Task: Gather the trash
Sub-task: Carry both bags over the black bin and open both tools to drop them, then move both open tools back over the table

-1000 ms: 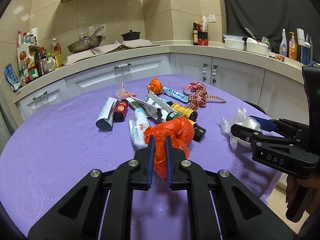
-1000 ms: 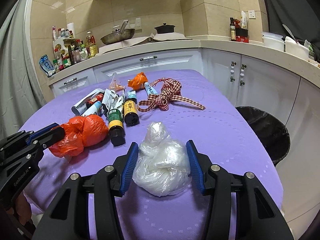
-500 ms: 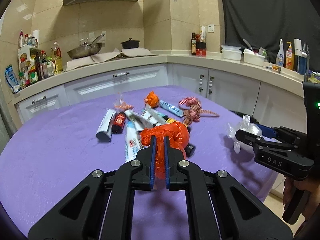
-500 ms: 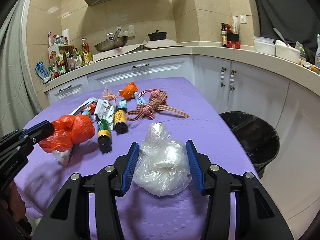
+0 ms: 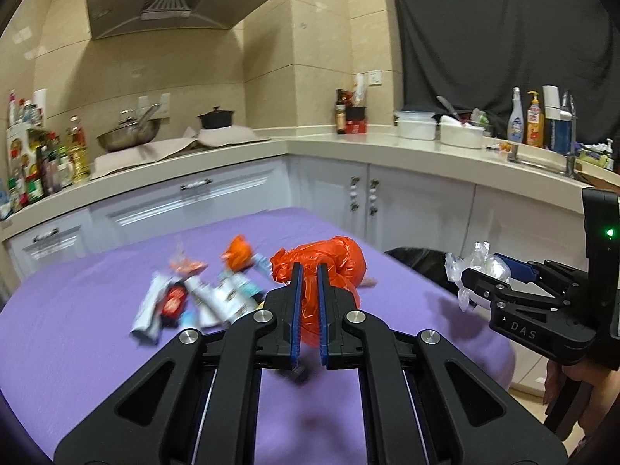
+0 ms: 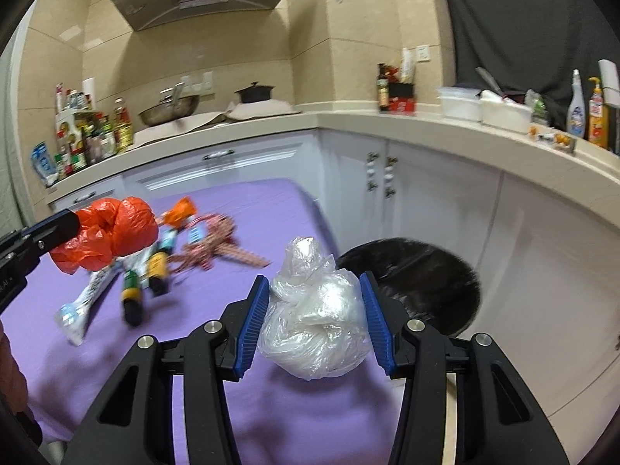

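Note:
My left gripper (image 5: 307, 277) is shut on a crumpled orange plastic bag (image 5: 333, 263) and holds it above the purple table (image 5: 77, 348). The bag also shows in the right wrist view (image 6: 116, 228). My right gripper (image 6: 316, 290) is shut on a clear crumpled plastic bag (image 6: 316, 329), lifted above the table's right edge; it shows in the left wrist view (image 5: 480, 263) too. A black-lined trash bin (image 6: 418, 283) stands on the floor just right of the table.
Tubes, small bottles (image 6: 131, 286), an orange wrapper (image 5: 238, 252) and a checked ribbon (image 6: 217, 240) lie on the table. White cabinets (image 6: 387, 178) and a cluttered counter (image 5: 426, 143) run behind.
Both grippers have risen with their bags, lifting them off the table. Both views have swung right, bringing the bin closer.

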`<action>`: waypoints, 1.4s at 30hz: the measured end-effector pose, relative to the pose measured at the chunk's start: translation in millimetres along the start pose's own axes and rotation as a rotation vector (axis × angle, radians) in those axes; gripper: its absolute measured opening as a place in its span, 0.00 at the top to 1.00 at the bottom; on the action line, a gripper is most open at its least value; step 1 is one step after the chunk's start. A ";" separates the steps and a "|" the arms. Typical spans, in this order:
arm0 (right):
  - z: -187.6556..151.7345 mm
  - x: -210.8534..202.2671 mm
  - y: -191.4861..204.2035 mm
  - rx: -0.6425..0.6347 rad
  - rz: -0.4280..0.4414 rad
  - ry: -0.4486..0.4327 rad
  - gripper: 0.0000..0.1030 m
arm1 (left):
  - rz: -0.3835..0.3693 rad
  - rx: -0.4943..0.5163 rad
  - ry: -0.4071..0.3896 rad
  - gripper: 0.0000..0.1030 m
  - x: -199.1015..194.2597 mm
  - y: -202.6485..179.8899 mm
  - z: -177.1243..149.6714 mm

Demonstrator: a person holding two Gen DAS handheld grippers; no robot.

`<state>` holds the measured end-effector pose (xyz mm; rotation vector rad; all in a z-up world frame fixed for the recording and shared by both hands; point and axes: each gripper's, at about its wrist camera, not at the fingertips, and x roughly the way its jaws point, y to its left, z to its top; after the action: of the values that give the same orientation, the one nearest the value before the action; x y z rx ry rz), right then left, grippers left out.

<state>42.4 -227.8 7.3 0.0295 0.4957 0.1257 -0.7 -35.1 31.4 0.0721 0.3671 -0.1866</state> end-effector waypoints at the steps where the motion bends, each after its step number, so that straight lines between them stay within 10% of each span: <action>1: 3.9 1.3 -6.7 0.002 -0.016 -0.008 0.53 | -0.014 0.004 -0.004 0.93 6.3 -6.5 6.1; 29: 38.8 110.6 -123.6 0.104 -0.153 0.042 0.51 | -0.128 0.088 0.187 0.92 206.5 -122.0 61.6; 35: 38.0 125.9 -130.5 0.119 -0.181 0.046 0.35 | -0.109 0.070 0.197 0.54 221.8 -124.9 61.5; 42: 39.2 119.9 -127.4 0.118 -0.182 0.043 0.35 | -0.109 0.075 0.189 0.48 218.5 -123.2 64.3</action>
<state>180.0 -338.8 -22.4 0.0968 0.5460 -0.0812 198.1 -199.3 7.4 0.1443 0.5532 -0.3023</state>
